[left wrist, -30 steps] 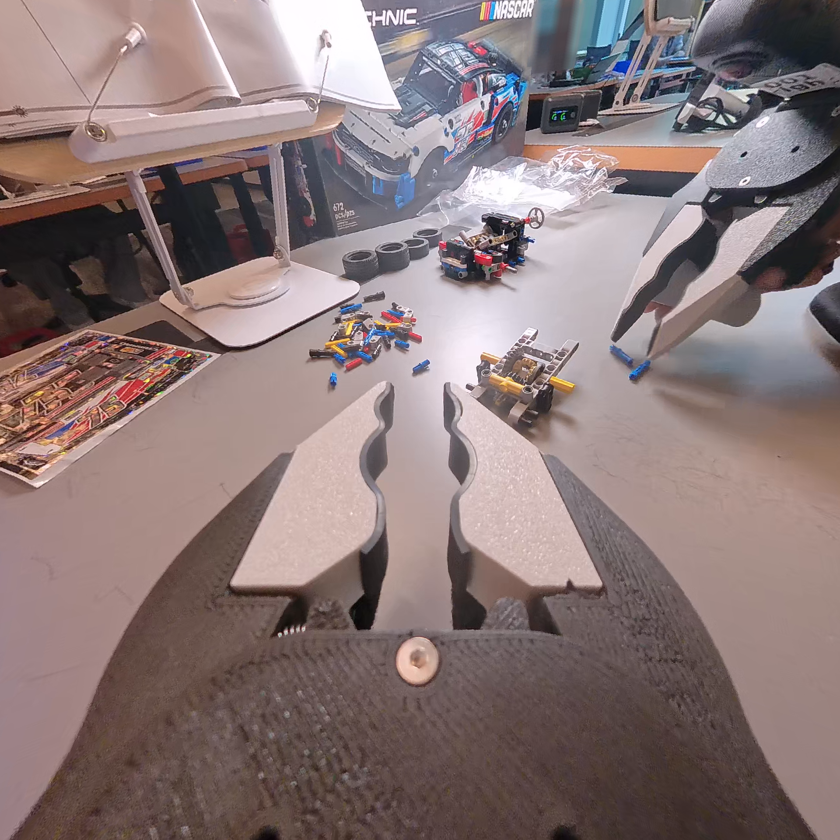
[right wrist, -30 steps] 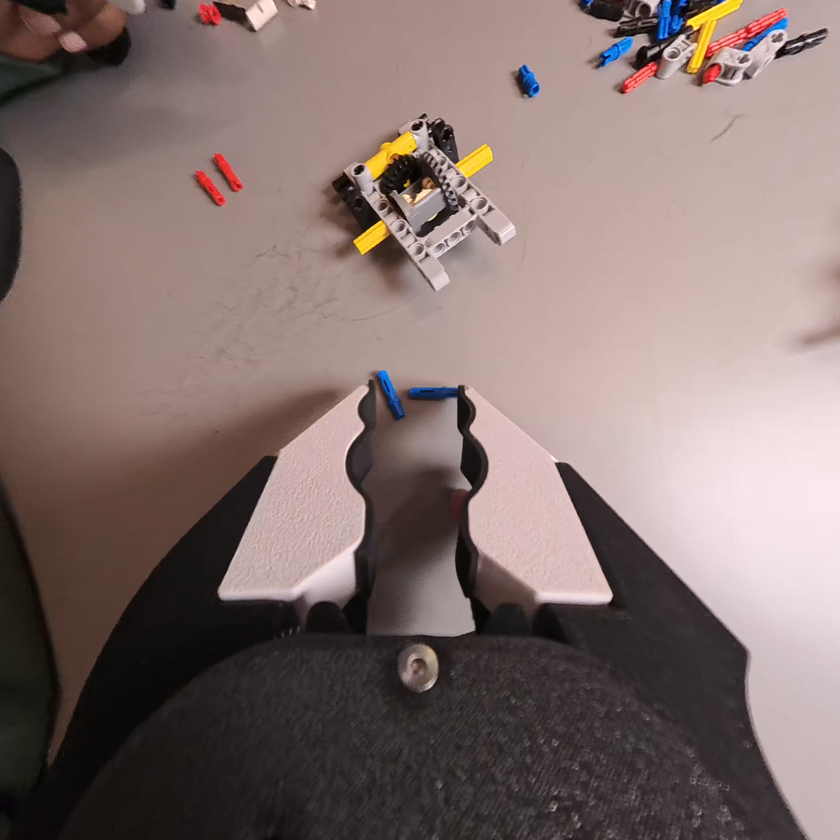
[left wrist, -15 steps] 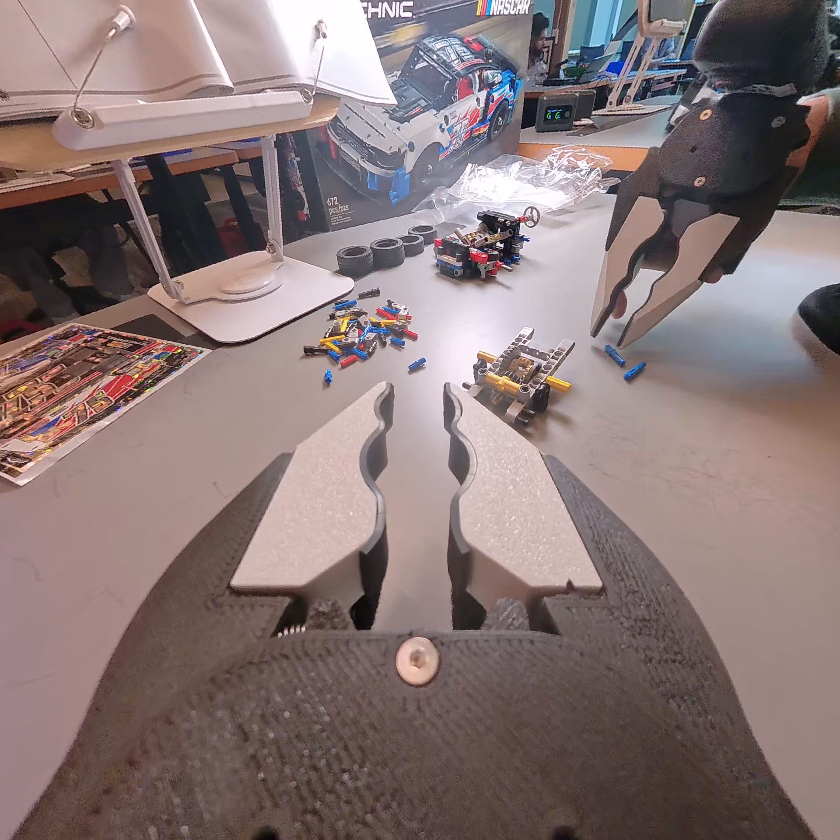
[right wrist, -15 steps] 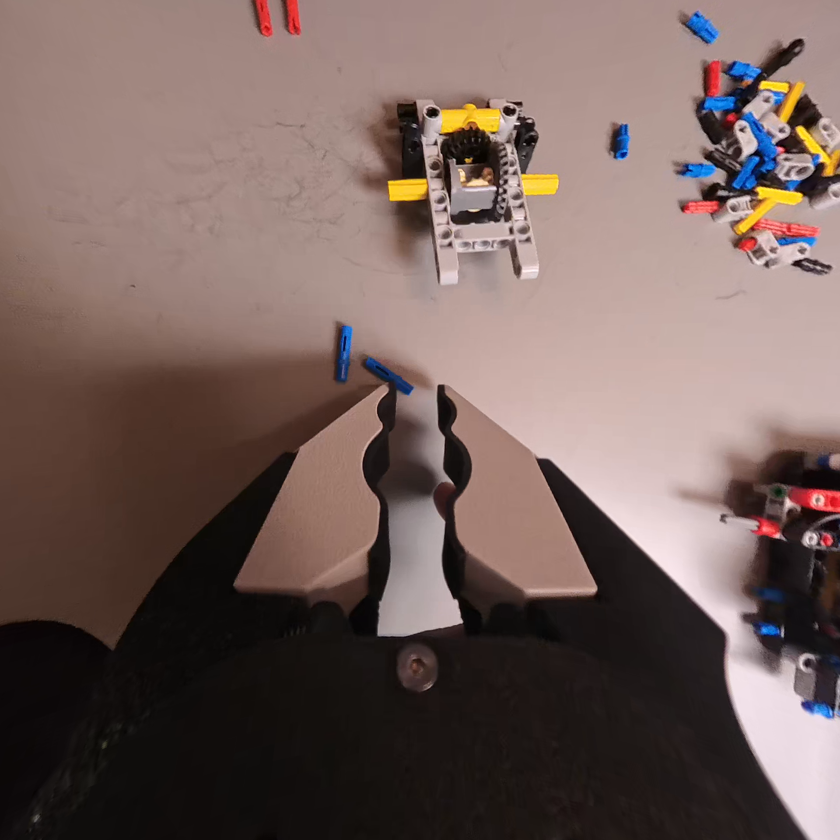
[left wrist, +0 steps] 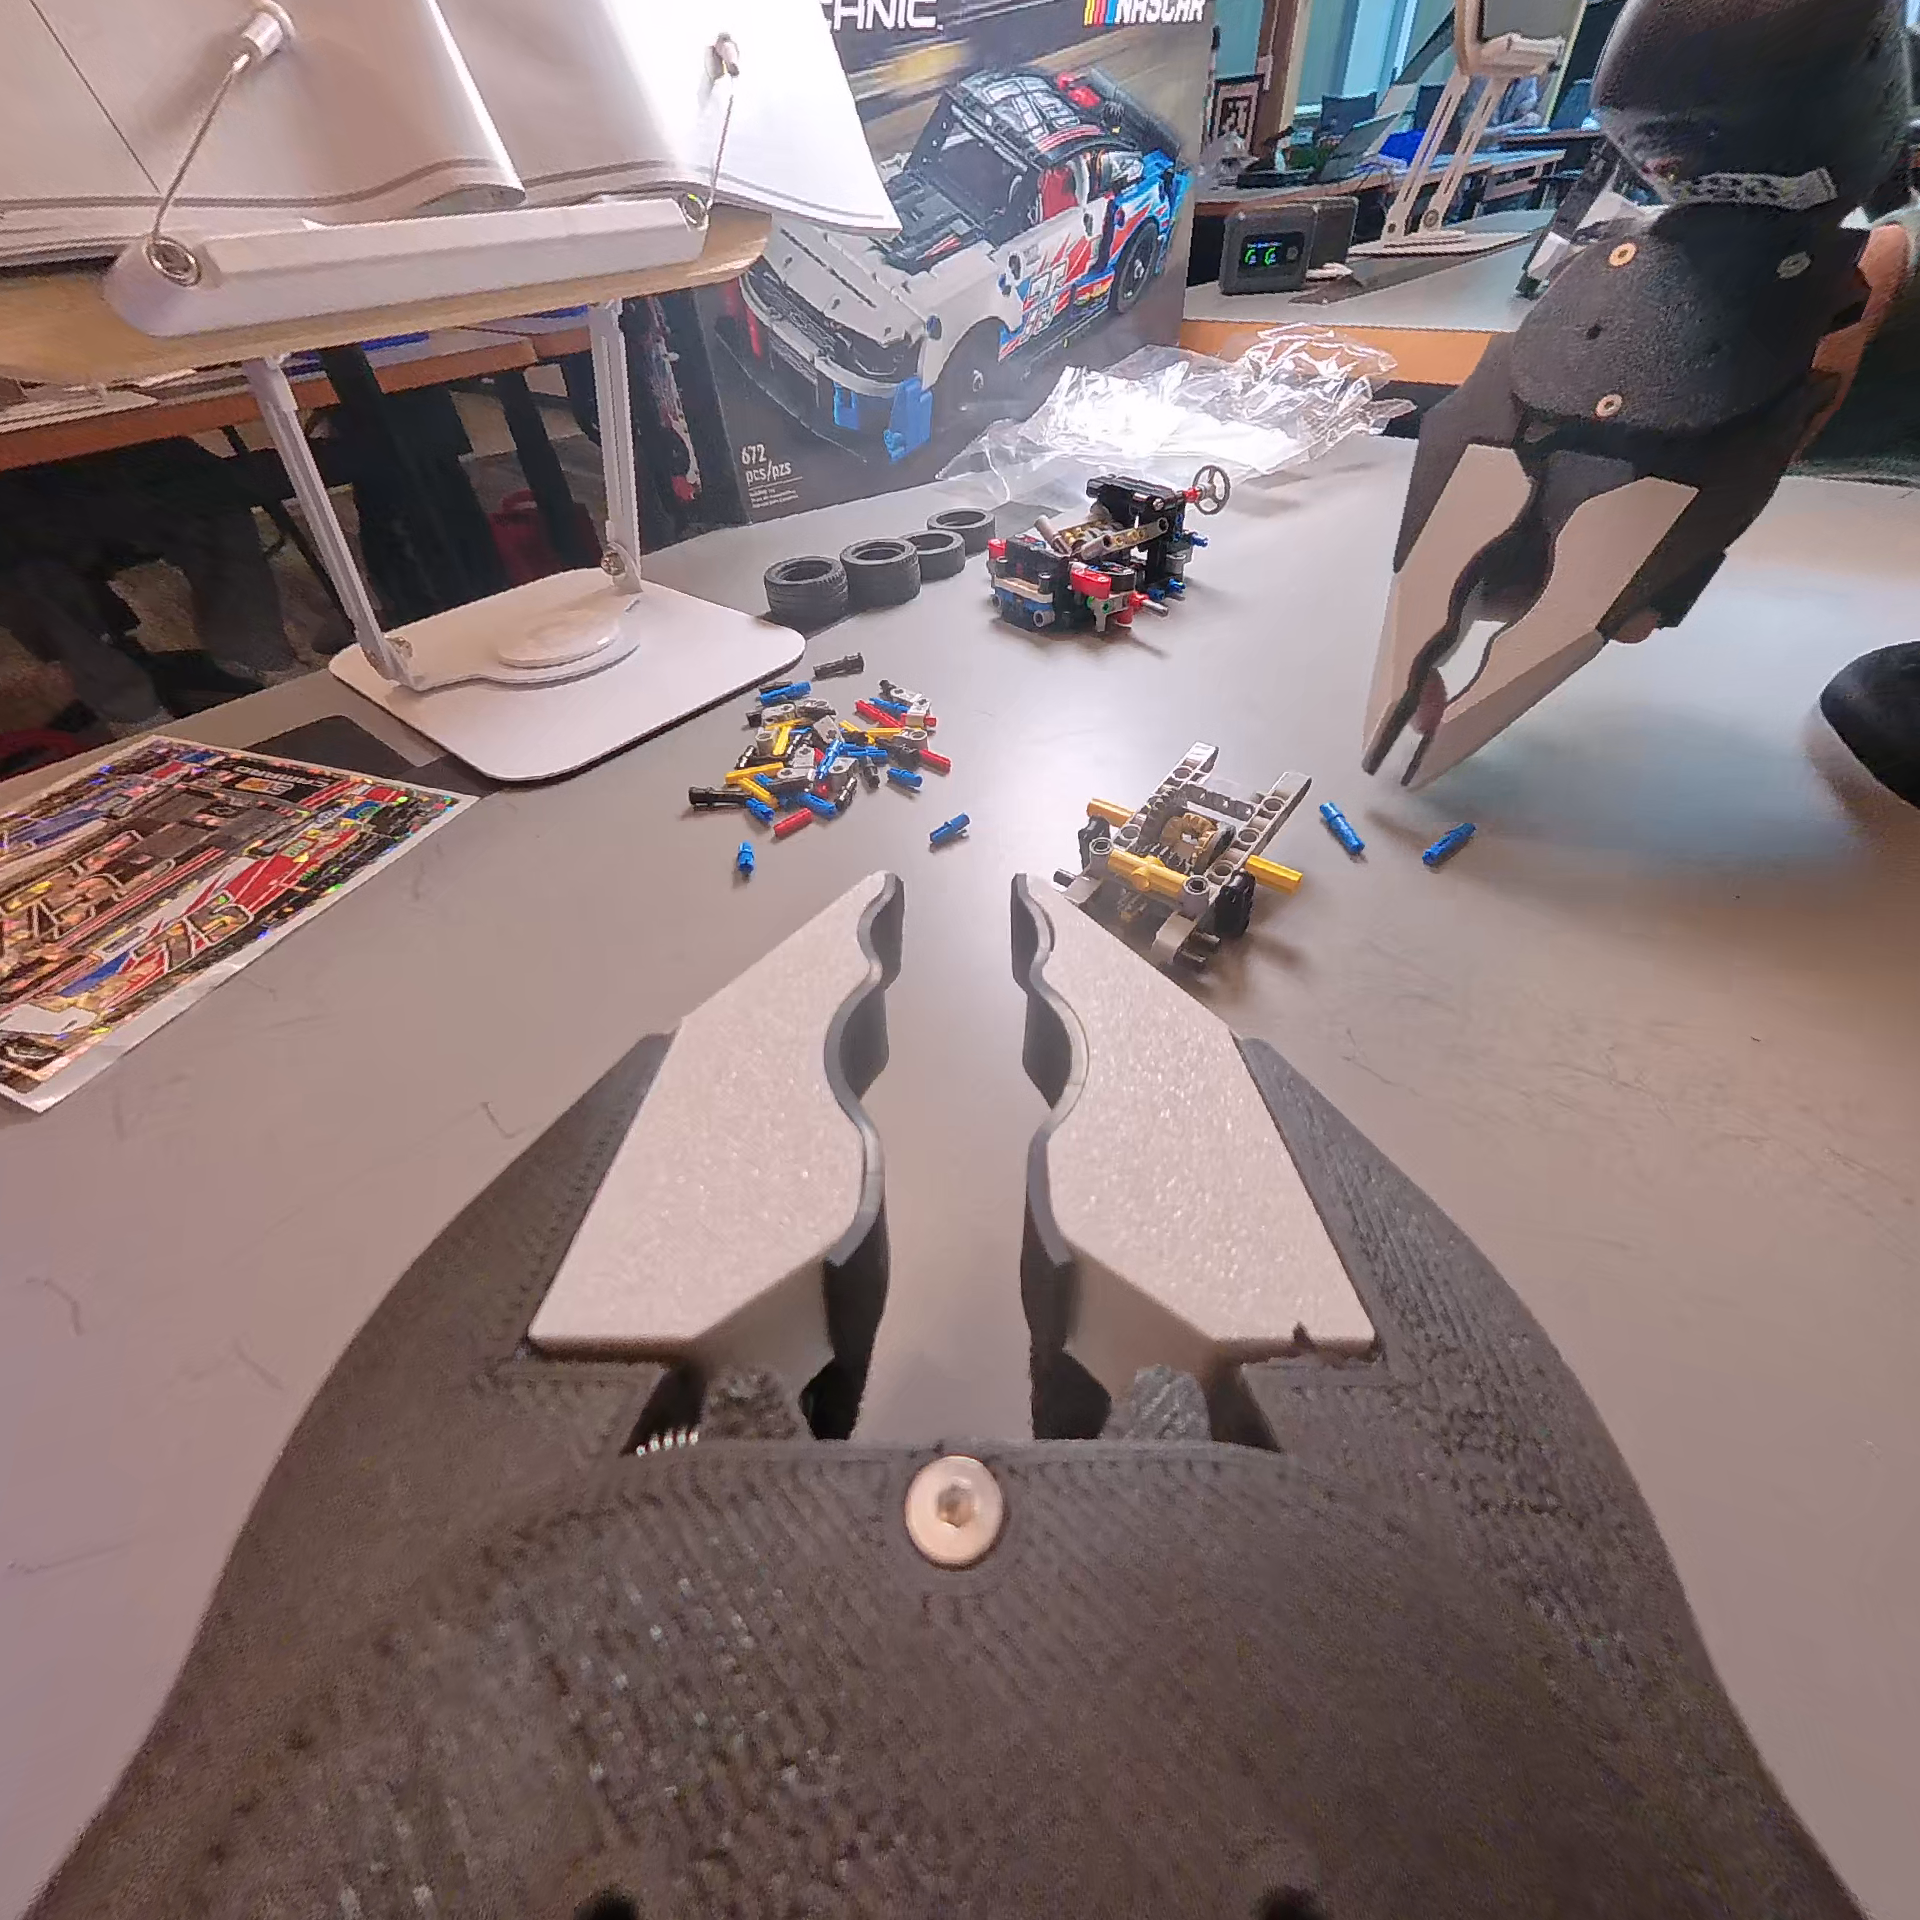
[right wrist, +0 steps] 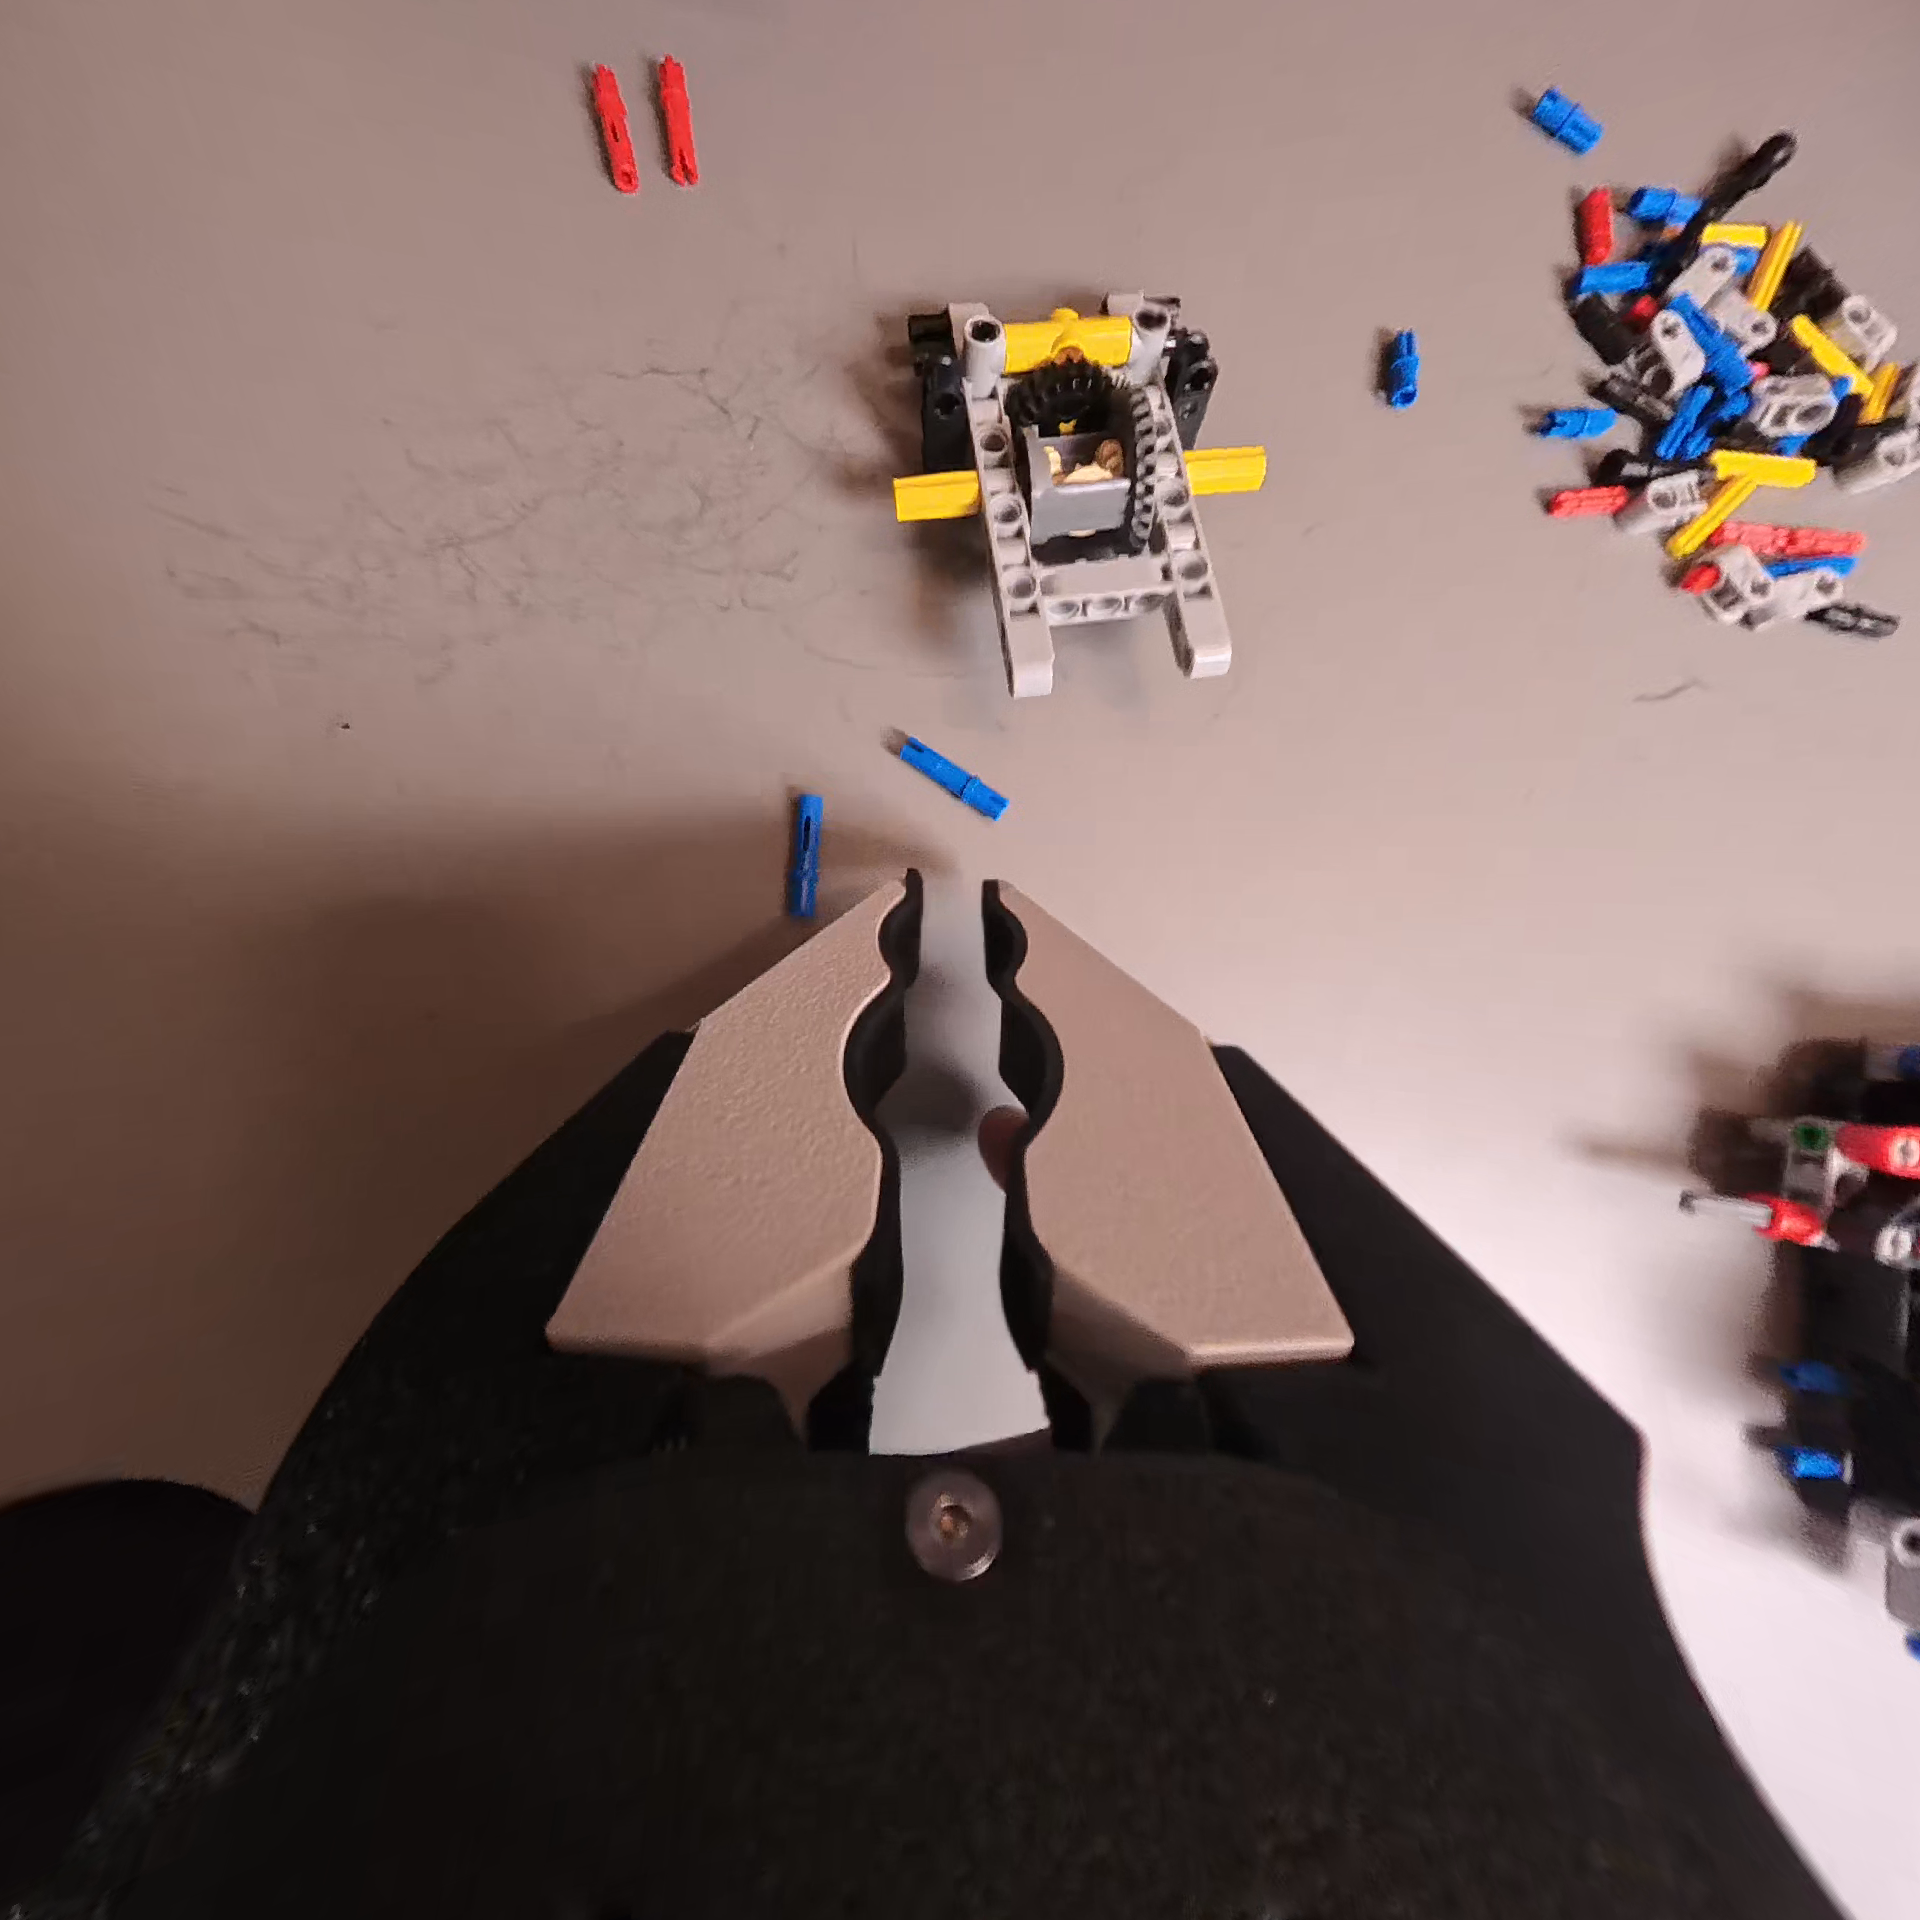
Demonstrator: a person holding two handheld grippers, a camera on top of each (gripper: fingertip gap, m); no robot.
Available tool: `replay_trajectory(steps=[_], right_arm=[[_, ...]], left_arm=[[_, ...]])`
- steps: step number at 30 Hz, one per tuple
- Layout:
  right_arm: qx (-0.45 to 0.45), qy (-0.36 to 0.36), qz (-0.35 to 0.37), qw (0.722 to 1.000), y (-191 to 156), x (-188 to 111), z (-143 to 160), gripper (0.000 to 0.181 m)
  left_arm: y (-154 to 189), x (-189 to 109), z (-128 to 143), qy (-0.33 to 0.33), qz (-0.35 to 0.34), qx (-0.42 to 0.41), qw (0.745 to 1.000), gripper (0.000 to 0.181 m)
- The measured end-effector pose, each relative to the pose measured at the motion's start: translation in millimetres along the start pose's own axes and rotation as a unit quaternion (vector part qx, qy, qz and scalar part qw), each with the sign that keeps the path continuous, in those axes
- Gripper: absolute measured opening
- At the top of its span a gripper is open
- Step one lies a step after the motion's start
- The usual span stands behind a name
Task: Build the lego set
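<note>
Right gripper (right wrist: 948, 885), fingers slightly apart and empty, hovers above two small blue plastic pins (right wrist: 952, 778): light, rigid, slippery; pinch mid-shaft, at twelve o'clock.

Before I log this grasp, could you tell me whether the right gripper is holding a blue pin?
No, the right gripper is empty; both blue pins lie on the table.

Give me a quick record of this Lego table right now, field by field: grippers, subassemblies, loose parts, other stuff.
left gripper: open, empty, above table
right gripper: slightly open, empty, tips near two blue pins
grey frame: flat on table, yellow axles across it
black chassis: behind the pile
parts pile: left of frame
red pins: pair, side by side
tires: row of four
sticker sheet: far left
</note>
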State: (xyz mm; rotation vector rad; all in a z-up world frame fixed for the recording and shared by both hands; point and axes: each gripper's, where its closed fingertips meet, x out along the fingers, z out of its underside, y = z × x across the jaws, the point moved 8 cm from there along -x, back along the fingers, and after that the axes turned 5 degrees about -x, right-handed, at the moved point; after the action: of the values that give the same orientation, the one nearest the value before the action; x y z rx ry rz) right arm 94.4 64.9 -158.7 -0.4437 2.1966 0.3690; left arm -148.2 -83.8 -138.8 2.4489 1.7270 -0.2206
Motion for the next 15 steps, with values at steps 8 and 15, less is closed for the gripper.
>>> replay_trajectory(steps=[8, 15], right_arm=[[-0.057, -0.002, -0.064, 0.996, 22, 23, -17, 0.014], [-0.066, -0.013, -0.071, 0.995, 17, 20, -13, 0.004]], left_arm=[[-1, 0, 0, 0.001, 0.001, -0.003, 1.000, 0.018], [-1, 0, 0, 0.000, 0.008, -0.006, 1.000, 0.018]])
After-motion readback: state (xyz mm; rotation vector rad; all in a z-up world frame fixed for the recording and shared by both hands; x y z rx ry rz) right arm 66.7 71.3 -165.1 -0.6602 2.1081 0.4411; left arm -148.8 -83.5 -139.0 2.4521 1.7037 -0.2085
